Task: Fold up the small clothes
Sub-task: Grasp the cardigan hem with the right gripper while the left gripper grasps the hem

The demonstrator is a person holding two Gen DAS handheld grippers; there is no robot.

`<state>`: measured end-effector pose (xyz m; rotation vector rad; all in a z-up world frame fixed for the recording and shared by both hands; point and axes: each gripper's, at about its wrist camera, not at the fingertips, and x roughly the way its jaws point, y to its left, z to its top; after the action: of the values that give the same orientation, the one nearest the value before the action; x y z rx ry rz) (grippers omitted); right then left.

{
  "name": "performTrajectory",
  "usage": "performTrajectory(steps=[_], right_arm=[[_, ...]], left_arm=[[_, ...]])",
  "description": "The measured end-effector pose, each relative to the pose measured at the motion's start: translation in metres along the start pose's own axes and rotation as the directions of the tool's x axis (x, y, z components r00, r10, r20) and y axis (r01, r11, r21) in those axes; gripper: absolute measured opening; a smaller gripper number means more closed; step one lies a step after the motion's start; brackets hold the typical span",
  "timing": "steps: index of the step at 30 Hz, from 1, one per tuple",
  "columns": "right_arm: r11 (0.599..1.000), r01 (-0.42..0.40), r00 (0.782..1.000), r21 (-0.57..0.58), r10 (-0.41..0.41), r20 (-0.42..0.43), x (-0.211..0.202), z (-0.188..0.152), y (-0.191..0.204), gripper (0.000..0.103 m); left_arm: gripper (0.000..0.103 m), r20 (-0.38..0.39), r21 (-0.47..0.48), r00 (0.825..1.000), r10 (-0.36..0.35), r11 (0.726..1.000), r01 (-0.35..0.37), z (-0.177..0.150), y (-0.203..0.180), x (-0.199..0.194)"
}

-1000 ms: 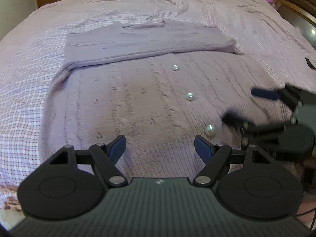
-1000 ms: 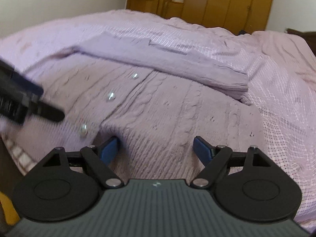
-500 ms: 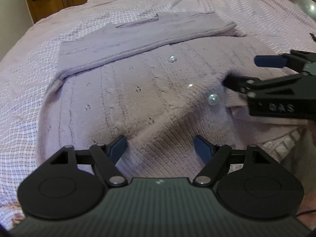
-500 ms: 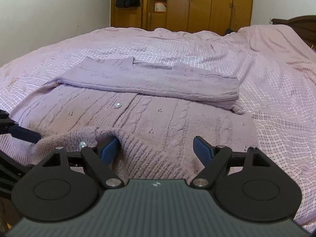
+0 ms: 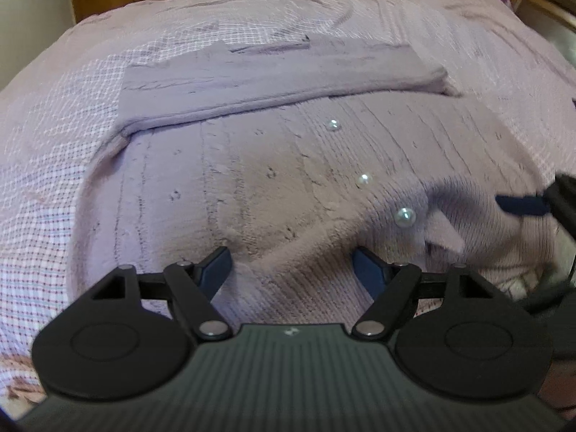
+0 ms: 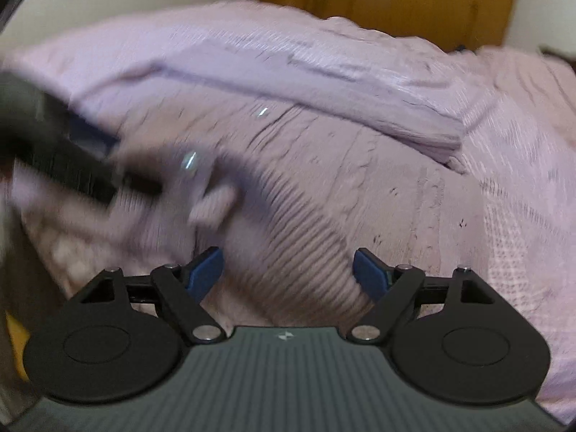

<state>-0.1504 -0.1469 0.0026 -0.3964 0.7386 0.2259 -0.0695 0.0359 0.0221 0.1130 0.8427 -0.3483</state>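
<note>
I see the cardigan [image 5: 288, 187] hem bunched between both open finger pairs, left gripper [image 5: 291, 262] and right gripper [image 6: 288, 270] opening, folded sleeves at 12 o'clock.

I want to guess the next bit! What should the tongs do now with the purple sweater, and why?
Probably close both tongs on the hem. The left tongs and right tongs both gape over the sweater's ribbed near edge; the right are opening, gripping nothing. Sleeves already lie folded across the top.

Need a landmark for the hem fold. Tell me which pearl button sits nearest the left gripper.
The largest-looking button, lowest of the three in the left wrist view, beside the raised knit fold.
</note>
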Motion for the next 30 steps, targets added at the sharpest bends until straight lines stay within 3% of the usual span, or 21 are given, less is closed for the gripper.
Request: performTrajectory(steps=[3, 14, 17, 22, 25, 27, 30], right_arm=[[0.991, 0.04, 0.998, -0.126, -0.045, -0.033, 0.007, -0.003, 0.018, 0.089], [0.956, 0.021, 0.994, -0.293, -0.05, -0.092, 0.008, -0.006, 0.036, 0.093], [0.951, 0.063, 0.993, -0.304, -0.09, -0.077, 0.013, -0.005, 0.037, 0.099], [0.969, 0.098, 0.994, -0.226, -0.104, -0.014, 0.016, -0.002, 0.028, 0.097], [0.987, 0.104, 0.994, -0.125, -0.105, -0.002, 0.019, 0.004, 0.014, 0.078], [0.987, 0.105, 0.994, -0.121, -0.105, 0.01, 0.019, 0.006, 0.014, 0.068], [0.987, 0.11, 0.993, -0.121, -0.104, 0.05, 0.014, 0.008, 0.017, 0.042]], left_arm=[[0.076, 0.0, -0.031, 1.0, -0.012, 0.999, 0.012, 0.002, 0.005, -0.001], [0.077, 0.014, -0.03, 1.0, -0.024, 0.999, 0.024, 0.002, 0.002, -0.01], [0.077, 0.015, -0.026, 0.999, -0.035, 0.999, 0.035, 0.001, 0.0, -0.013], [0.077, 0.009, -0.001, 0.998, -0.055, 0.998, 0.055, -0.002, -0.001, -0.016], [0.077, -0.011, 0.02, 0.998, -0.066, 0.998, 0.066, -0.008, -0.002, -0.016], [0.077, -0.025, 0.037, 0.997, -0.068, 0.997, 0.069, -0.011, -0.004, -0.015], [0.077, -0.031, 0.076, 0.998, -0.062, 0.995, 0.064, -0.015, -0.008, -0.014]])
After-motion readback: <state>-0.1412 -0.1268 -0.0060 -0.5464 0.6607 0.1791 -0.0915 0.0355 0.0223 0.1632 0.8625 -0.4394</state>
